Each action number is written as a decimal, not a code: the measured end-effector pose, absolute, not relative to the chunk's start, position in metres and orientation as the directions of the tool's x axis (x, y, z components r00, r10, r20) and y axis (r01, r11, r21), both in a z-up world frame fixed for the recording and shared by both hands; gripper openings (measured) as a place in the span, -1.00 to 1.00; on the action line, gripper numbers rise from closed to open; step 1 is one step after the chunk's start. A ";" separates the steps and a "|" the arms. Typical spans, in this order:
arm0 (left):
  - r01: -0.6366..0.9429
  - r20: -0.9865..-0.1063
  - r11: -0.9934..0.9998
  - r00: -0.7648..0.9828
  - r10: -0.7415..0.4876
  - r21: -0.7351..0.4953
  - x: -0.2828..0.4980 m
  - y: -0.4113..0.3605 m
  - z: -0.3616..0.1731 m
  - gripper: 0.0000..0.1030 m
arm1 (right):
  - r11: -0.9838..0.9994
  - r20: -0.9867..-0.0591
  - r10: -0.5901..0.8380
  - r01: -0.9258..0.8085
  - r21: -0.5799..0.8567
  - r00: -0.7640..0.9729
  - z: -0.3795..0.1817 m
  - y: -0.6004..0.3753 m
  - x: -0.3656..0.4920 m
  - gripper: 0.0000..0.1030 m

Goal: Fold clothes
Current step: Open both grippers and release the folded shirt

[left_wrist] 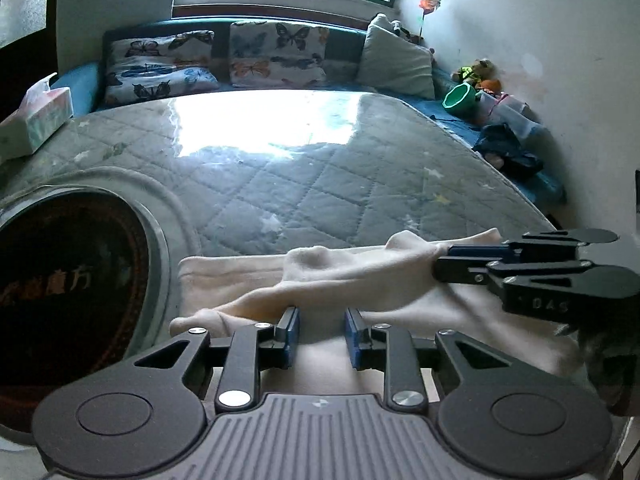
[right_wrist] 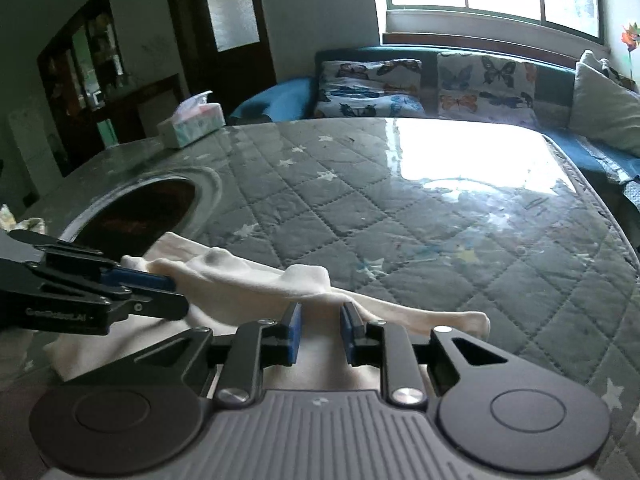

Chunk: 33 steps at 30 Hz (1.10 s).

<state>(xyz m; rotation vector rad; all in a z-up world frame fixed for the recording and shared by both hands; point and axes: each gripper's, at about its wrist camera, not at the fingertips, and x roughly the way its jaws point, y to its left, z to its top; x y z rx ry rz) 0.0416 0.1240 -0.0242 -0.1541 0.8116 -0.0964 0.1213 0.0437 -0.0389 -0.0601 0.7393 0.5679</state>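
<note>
Garment: cream cloth (left_wrist: 352,276) lies rumpled on the quilted table cover (left_wrist: 280,184), spread just ahead of and beneath both tools.
Left gripper (left_wrist: 322,334): jaws parted, blue pads clear of the fabric, which shows in the gap between them; nothing gripped.
Right gripper (right_wrist: 320,334): jaws parted too, a raised fold of cloth just beyond the fingertips, no pinch visible.
Between tools: each reaches in from the other's side, tips near the cloth's opposite ends.
Beyond the cloth: tissue box (right_wrist: 192,124), well apart.
</note>
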 end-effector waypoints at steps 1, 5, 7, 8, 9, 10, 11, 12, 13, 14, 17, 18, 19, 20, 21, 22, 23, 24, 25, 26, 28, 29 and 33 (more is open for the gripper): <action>0.024 -0.716 0.985 0.684 -0.141 -0.170 0.043 0.124 -0.024 -0.46 | 0.852 -0.654 0.462 -0.505 0.139 0.599 -0.041 0.045 0.123 -0.60; 0.014 -0.720 0.985 0.681 -0.134 -0.170 0.046 0.122 -0.023 -0.41 | 0.855 -0.653 0.457 -0.501 0.135 0.604 -0.042 0.047 0.125 -0.58; 0.009 -0.723 0.986 0.679 -0.127 -0.165 0.046 0.120 -0.022 -0.38 | 0.855 -0.653 0.456 -0.502 0.131 0.605 -0.041 0.048 0.125 -0.54; 0.006 -0.723 0.986 0.679 -0.124 -0.164 0.046 0.119 -0.021 -0.36 | 0.855 -0.653 0.455 -0.502 0.129 0.606 -0.041 0.048 0.125 -0.51; 0.004 -0.724 0.987 0.679 -0.121 -0.162 0.046 0.118 -0.021 -0.30 | 0.855 -0.653 0.454 -0.503 0.127 0.607 -0.041 0.048 0.125 -0.48; 0.004 -0.724 0.988 0.679 -0.118 -0.157 0.045 0.116 -0.019 -0.24 | 0.855 -0.651 0.453 -0.504 0.124 0.609 -0.040 0.049 0.125 -0.47; 0.005 -0.725 0.988 0.680 -0.115 -0.152 0.044 0.115 -0.018 -0.22 | 0.855 -0.650 0.452 -0.505 0.121 0.610 -0.040 0.049 0.125 -0.44; 0.006 -0.725 0.989 0.680 -0.111 -0.147 0.043 0.113 -0.017 -0.19 | 0.855 -0.649 0.452 -0.505 0.119 0.612 -0.039 0.050 0.124 -0.42; 0.007 -0.724 0.990 0.681 -0.107 -0.140 0.042 0.112 -0.016 -0.16 | 0.854 -0.646 0.452 -0.507 0.115 0.615 -0.038 0.050 0.123 -0.40; 0.006 -0.724 0.990 0.681 -0.104 -0.137 0.041 0.111 -0.016 -0.14 | 0.854 -0.643 0.451 -0.508 0.111 0.619 -0.037 0.051 0.122 -0.37; 0.002 -0.724 0.991 0.683 -0.097 -0.130 0.040 0.109 -0.014 -0.10 | 0.853 -0.632 0.456 -0.509 0.111 0.626 -0.033 0.050 0.121 -0.30; 0.000 -0.725 0.992 0.682 -0.092 -0.126 0.040 0.109 -0.013 -0.05 | 0.853 -0.630 0.458 -0.509 0.114 0.627 -0.032 0.050 0.120 -0.26; -0.004 -0.726 0.993 0.682 -0.086 -0.121 0.040 0.109 -0.013 -0.02 | 0.854 -0.627 0.459 -0.507 0.116 0.630 -0.031 0.050 0.120 -0.22; -0.005 -0.726 0.993 0.682 -0.082 -0.118 0.039 0.108 -0.013 -0.02 | 0.855 -0.625 0.459 -0.505 0.117 0.632 -0.031 0.049 0.119 -0.19; -0.008 -0.727 0.994 0.682 -0.076 -0.111 0.039 0.108 -0.012 0.00 | 0.855 -0.623 0.461 -0.505 0.120 0.632 -0.030 0.049 0.119 -0.19; -0.011 -0.729 0.994 0.681 -0.069 -0.105 0.039 0.108 -0.012 0.02 | 0.854 -0.622 0.463 -0.506 0.122 0.631 -0.030 0.049 0.118 -0.19; -0.013 -0.730 0.995 0.680 -0.064 -0.099 0.039 0.107 -0.012 0.03 | 0.853 -0.621 0.464 -0.507 0.122 0.631 -0.030 0.049 0.117 -0.17; -0.014 -0.731 0.995 0.680 -0.059 -0.094 0.038 0.106 -0.012 0.03 | 0.852 -0.620 0.466 -0.508 0.123 0.632 -0.029 0.049 0.116 -0.15; -0.014 -0.730 0.996 0.681 -0.057 -0.091 0.038 0.107 -0.012 0.04 | 0.852 -0.619 0.467 -0.509 0.123 0.632 -0.029 0.049 0.115 -0.15; -0.016 -0.730 0.996 0.681 -0.055 -0.089 0.038 0.107 -0.012 0.05 | 0.851 -0.617 0.469 -0.510 0.123 0.632 -0.029 0.050 0.114 -0.13; -0.020 -0.731 0.996 0.681 -0.050 -0.086 0.037 0.106 -0.012 0.07 | 0.849 -0.615 0.472 -0.513 0.125 0.632 -0.028 0.050 0.112 -0.08; -0.022 -0.731 0.996 0.681 -0.047 -0.084 0.037 0.106 -0.012 0.07 | 0.848 -0.614 0.474 -0.514 0.126 0.631 -0.028 0.051 0.111 -0.05; -0.023 -0.733 0.997 0.679 -0.035 -0.069 0.036 0.104 -0.012 0.10 | 0.841 -0.614 0.485 -0.526 0.131 0.623 -0.027 0.052 0.107 0.05</action>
